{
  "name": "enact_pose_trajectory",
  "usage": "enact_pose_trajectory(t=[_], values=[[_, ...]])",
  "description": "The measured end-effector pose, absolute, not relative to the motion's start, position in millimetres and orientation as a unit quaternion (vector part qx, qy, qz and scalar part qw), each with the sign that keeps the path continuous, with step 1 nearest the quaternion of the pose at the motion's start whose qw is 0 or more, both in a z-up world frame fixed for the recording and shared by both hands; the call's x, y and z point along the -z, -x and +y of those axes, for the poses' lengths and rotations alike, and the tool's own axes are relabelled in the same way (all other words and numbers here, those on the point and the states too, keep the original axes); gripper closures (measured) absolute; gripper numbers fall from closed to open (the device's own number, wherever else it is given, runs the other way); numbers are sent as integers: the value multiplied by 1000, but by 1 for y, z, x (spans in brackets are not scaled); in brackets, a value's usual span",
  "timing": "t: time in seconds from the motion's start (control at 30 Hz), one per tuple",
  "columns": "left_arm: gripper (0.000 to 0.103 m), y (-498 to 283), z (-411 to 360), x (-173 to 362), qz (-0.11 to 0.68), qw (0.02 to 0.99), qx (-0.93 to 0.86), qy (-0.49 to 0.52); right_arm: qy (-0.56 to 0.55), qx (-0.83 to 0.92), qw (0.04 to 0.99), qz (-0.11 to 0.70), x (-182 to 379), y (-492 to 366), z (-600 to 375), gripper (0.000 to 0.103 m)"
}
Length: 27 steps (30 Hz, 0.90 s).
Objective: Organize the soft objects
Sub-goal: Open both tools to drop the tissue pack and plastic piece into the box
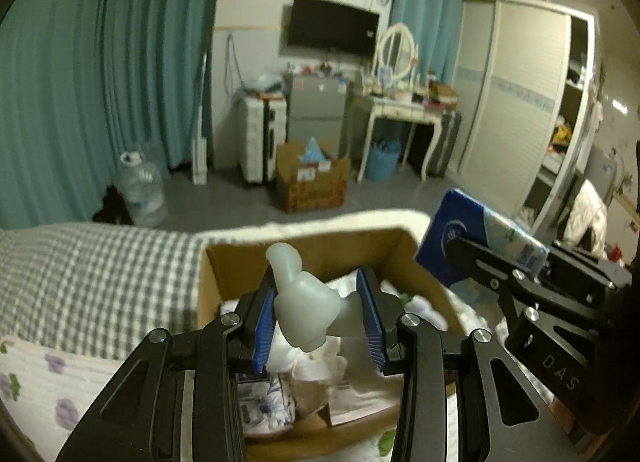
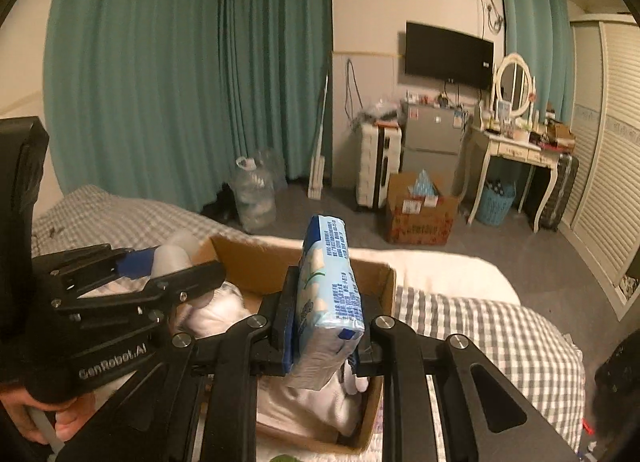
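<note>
Both loads hang over the cardboard box (image 1: 304,250): left gripper (image 1: 320,316) clenches a pale rubbery toy (image 1: 304,298), right gripper (image 2: 324,326) clamps a tissue pack (image 2: 328,294). Next, lower and let go inside.

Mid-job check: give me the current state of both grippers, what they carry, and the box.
left gripper: shut on the pale rubber toy, held over the box
pale rubber toy: gripped, lifted
right gripper: shut on the tissue pack
tissue pack: gripped, standing on edge above the box
cardboard box: open, white soft items inside, resting on the bed
</note>
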<state>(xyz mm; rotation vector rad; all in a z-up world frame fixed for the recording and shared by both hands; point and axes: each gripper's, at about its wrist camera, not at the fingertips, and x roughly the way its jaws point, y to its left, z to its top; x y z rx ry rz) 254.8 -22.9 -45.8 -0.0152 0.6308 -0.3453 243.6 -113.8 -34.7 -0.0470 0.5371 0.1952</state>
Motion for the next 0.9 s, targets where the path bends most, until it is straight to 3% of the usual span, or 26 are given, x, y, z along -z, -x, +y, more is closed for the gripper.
enact_pose_trajectory(t=[0.5,0.63,0.73,0.9], values=[[62,-284,-37,107,410,893,187,-1,62,-69,923,372,111,-314,-116,84],[52,-283,-33,101,412,893,182,14,74,-59,924,370,112,-315,-114,84],[49,-277,-32,92,402,897,183,21,76,-52,931,353,105,-308,-112,80],[45,-271,-25,75,382,910,160,17,70,-45,942,324,83,-293,-116,56]])
